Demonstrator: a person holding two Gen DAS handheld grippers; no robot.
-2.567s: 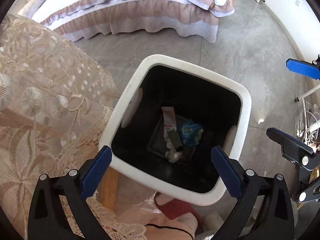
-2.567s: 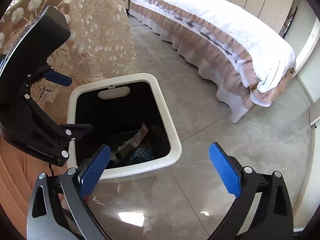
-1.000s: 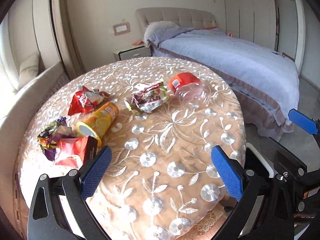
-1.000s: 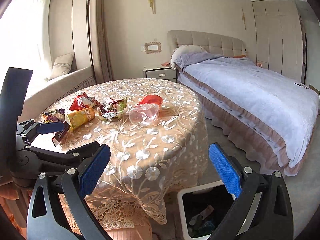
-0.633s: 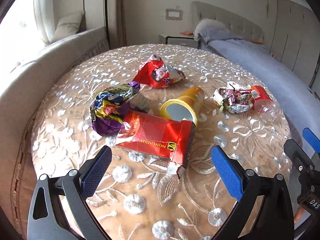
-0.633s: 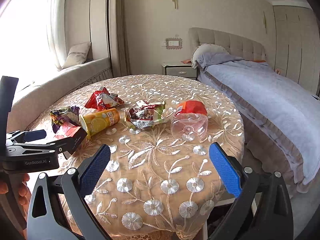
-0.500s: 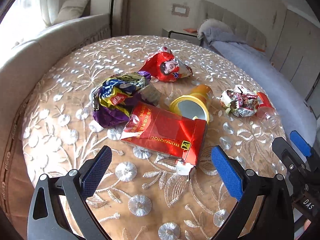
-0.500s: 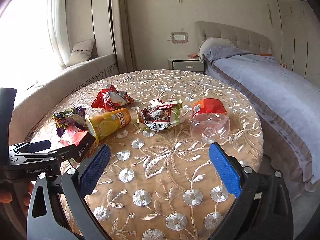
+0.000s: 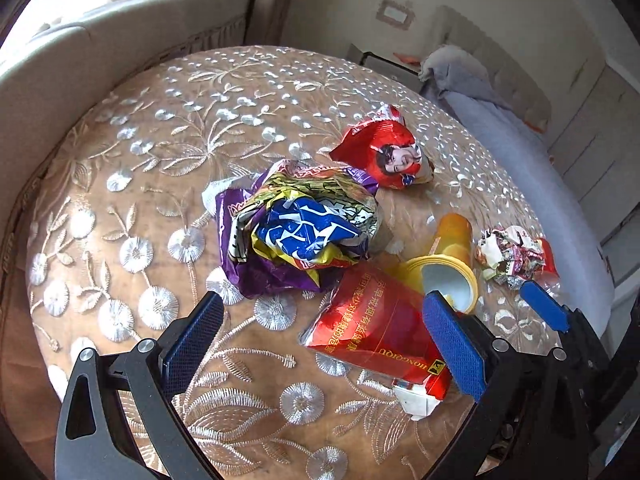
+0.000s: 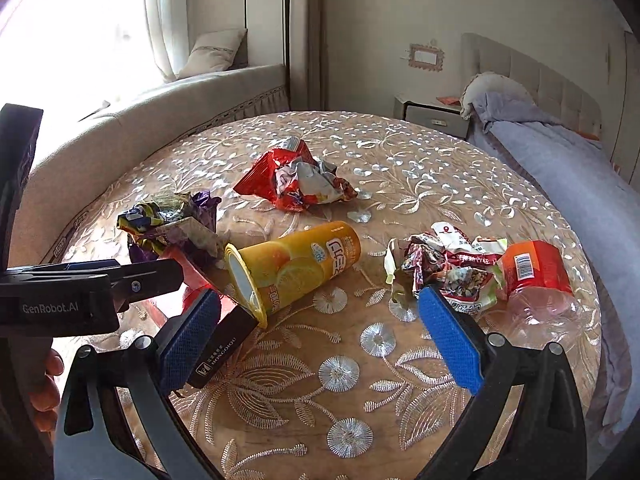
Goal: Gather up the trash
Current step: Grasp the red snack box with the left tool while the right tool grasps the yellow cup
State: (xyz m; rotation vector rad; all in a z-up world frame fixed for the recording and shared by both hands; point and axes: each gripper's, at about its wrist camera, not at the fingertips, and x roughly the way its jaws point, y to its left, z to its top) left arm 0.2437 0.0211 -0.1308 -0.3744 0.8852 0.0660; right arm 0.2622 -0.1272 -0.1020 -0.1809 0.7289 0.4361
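Trash lies on a round table with an embroidered cloth (image 9: 168, 128). A crumpled purple, blue and yellow wrapper (image 9: 296, 228) lies just ahead of my open, empty left gripper (image 9: 324, 336). A red carton (image 9: 380, 332) lies between its fingers, nearer the right one. A yellow tube can (image 10: 296, 264) lies on its side ahead of my open, empty right gripper (image 10: 316, 336). A red snack bag (image 10: 296, 180), a crumpled red and white wrapper (image 10: 444, 268) and a clear bottle with a red label (image 10: 536, 280) lie further off.
A cushioned window bench (image 10: 168, 108) curves behind the table. A bed with a grey blanket (image 10: 560, 148) and a nightstand (image 10: 432, 116) stand to the right. The left gripper's body (image 10: 80, 296) shows at the left of the right wrist view.
Both grippers rose from over the white bin on the floor to the table top. They have moved in close over the trash, the left one toward the purple wrapper and red carton.
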